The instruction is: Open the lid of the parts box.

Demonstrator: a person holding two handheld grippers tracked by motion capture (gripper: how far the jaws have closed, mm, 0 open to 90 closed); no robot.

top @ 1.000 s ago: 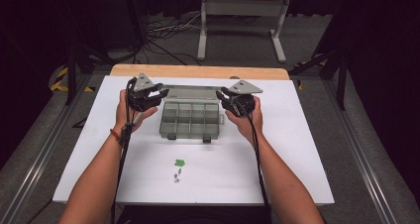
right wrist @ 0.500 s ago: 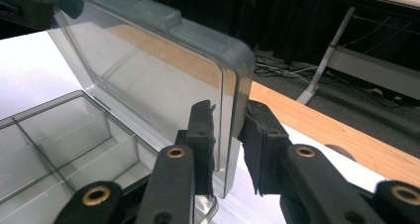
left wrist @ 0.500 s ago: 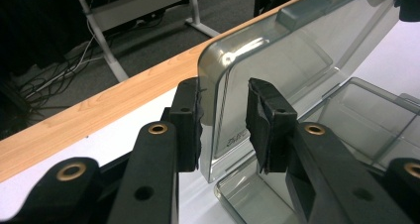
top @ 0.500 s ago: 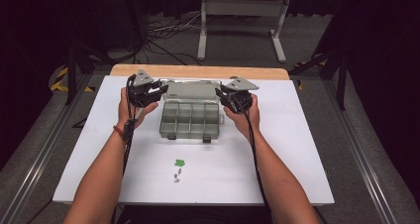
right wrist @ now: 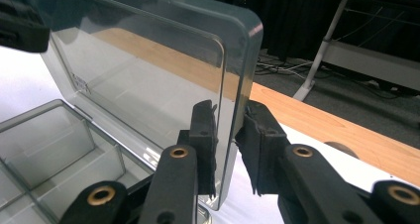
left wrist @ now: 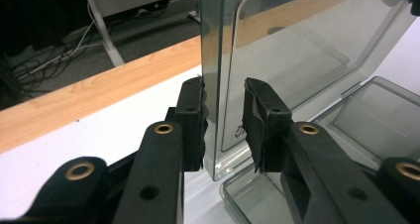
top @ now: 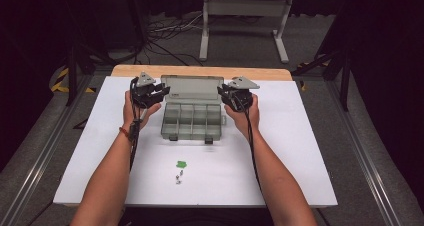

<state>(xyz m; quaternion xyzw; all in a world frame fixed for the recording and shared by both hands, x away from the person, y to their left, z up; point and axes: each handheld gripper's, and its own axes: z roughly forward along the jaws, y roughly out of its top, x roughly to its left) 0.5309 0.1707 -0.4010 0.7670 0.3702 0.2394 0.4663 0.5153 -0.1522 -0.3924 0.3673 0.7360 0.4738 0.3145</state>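
A clear grey compartment box (top: 192, 122) sits mid-table with its lid (top: 192, 88) standing up at the back. My left gripper (top: 162, 92) is at the lid's left edge and my right gripper (top: 223, 93) at its right edge. In the left gripper view the lid's edge (left wrist: 218, 85) stands between the jaws of the left gripper (left wrist: 223, 120). One pad touches it, the other is a sliver off, and these jaws have just been closing. In the right gripper view both pads of the right gripper (right wrist: 228, 135) press on the lid's edge (right wrist: 237, 75).
A small green piece (top: 181, 163) and two tiny metal parts (top: 178, 179) lie on the white tabletop (top: 300, 151) in front of the box. A wooden strip (top: 200, 71) runs along the table's far edge. Cables and a stand's legs are on the floor beyond.
Both hands have sunk a little and settled closer onto the lid's side edges. The left jaws have narrowed around the edge. The box has stayed in place.
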